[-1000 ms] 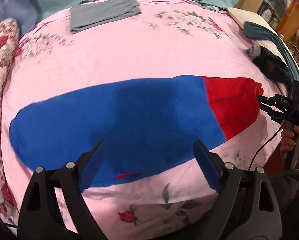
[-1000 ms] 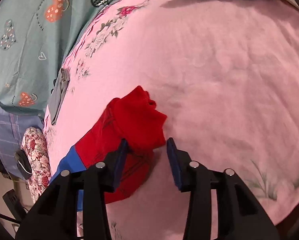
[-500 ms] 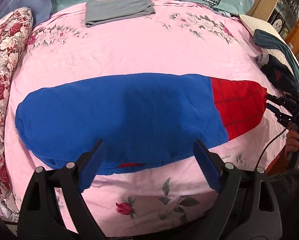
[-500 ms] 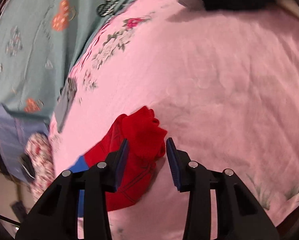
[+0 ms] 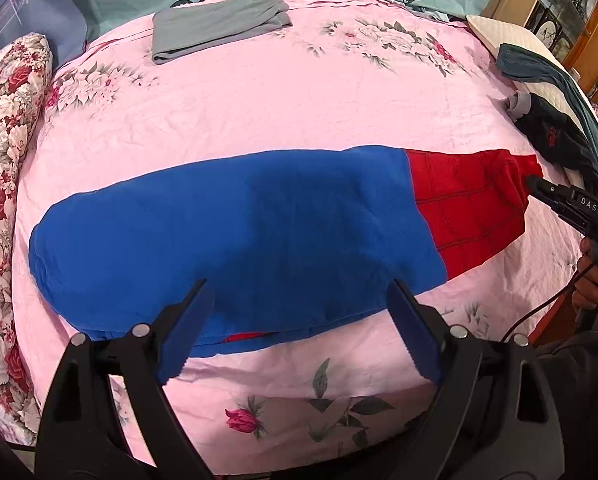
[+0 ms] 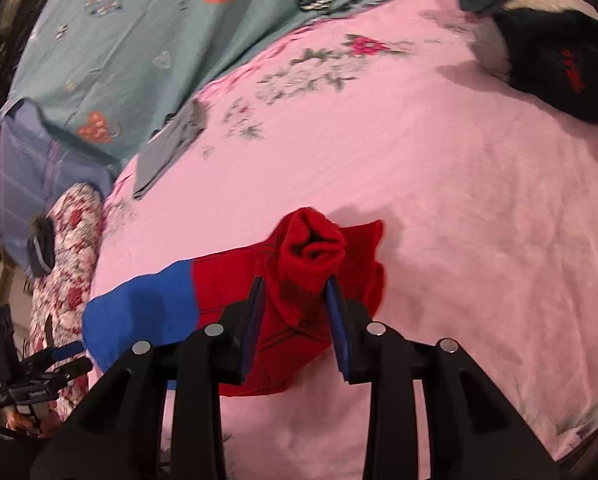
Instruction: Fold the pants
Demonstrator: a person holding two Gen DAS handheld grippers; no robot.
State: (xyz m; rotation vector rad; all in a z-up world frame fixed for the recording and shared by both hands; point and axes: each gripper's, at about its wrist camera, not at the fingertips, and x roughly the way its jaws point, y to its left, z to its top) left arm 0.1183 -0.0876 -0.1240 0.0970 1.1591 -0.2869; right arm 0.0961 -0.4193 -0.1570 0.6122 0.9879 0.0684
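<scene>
The pants (image 5: 235, 240) lie folded lengthwise across the pink floral bedsheet (image 5: 259, 104), blue along most of their length and red at the right end. My left gripper (image 5: 299, 328) is open and empty, hovering over the blue near edge. My right gripper (image 6: 295, 296) has its jaws closed around the bunched red cuff end (image 6: 311, 252) and lifts it slightly off the sheet. The right gripper also shows in the left wrist view (image 5: 535, 184) at the red end. The left gripper shows small in the right wrist view (image 6: 65, 356) at the far left.
A folded grey garment (image 5: 219, 24) lies at the back of the bed. Dark clothes (image 5: 555, 136) and a white pillow (image 5: 499, 28) sit at the right edge. A floral pillow (image 5: 3, 120) lies along the left side. A teal patterned sheet (image 6: 139, 40) is behind.
My right gripper has closed its jaws onto the red cuff, which now bunches up between them. My left gripper has drawn back and up, so more of the bed shows.
</scene>
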